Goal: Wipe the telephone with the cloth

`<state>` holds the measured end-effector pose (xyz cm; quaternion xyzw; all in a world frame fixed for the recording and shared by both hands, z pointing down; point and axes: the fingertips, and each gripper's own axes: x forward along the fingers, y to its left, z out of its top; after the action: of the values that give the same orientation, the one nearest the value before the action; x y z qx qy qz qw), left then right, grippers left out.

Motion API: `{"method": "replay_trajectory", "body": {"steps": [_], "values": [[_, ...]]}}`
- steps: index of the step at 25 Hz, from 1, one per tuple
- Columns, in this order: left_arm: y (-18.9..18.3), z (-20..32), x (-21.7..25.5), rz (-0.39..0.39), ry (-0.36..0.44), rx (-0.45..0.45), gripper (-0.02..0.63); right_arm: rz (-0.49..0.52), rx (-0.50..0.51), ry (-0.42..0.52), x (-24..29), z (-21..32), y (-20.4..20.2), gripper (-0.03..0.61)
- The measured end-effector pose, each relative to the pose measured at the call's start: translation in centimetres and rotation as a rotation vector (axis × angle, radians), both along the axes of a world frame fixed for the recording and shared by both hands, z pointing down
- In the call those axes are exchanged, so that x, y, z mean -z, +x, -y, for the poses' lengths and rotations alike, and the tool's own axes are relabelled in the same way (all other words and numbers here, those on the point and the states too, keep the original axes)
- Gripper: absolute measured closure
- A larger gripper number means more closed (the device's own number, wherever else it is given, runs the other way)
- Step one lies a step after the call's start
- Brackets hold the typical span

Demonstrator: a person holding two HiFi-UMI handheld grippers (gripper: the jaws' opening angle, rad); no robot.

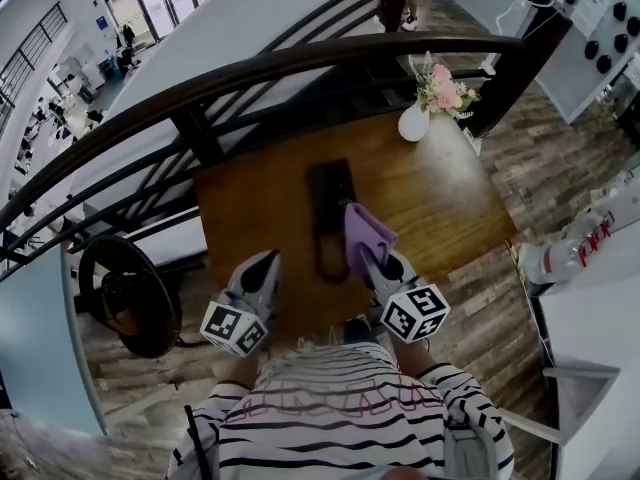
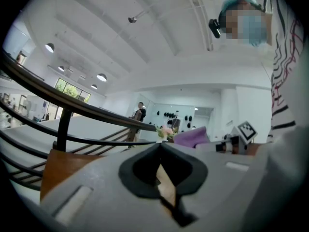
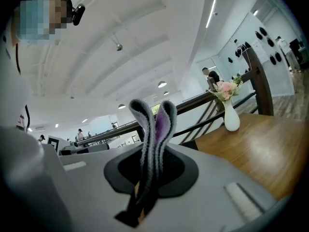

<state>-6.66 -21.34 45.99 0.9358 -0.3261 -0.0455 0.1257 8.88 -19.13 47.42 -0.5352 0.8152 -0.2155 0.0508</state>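
Right gripper holds the cloth beside the telephone

The right gripper (image 1: 372,260) is clenched on the one folded purple cloth (image 1: 366,232). The single dark telephone (image 1: 328,203) lies on the table (image 1: 450,198) just to its left, ahead of the left gripper (image 1: 268,262), whose jaws are closed on nothing.

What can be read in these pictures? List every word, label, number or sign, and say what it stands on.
No text can be read in any view.
Red print on the striped shirt: too blurred to read.
Red marks on the white items at the head view's right edge: too blurred.
Blue sign on the far wall: too small.
Marker cubes: black-and-white square patterns, no letters.
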Motion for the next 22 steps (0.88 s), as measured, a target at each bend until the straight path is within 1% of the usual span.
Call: {"method": "replay_trajectory", "body": {"steps": [6,13,17,22], "values": [[1.8,2.7,-0.2,-0.006,-0.009,0.068,0.612,-0.023,0.067,-0.017,-1.3,4.3,1.7,0.541],[2.8,5.6,-0.6,-0.012,-0.014,0.148,0.612,-0.067,0.16,-0.035,-3.7,10.3,2.0,0.541],[2.8,6.8,-0.9,-0.006,-0.022,0.191,0.612,-0.071,0.218,-0.06,-5.4,13.7,1.1,0.541],[1.6,7.3,-1.2,-0.003,-0.038,0.245,0.612,-0.071,0.278,-0.095,-7.7,17.3,-1.2,0.541]]}}
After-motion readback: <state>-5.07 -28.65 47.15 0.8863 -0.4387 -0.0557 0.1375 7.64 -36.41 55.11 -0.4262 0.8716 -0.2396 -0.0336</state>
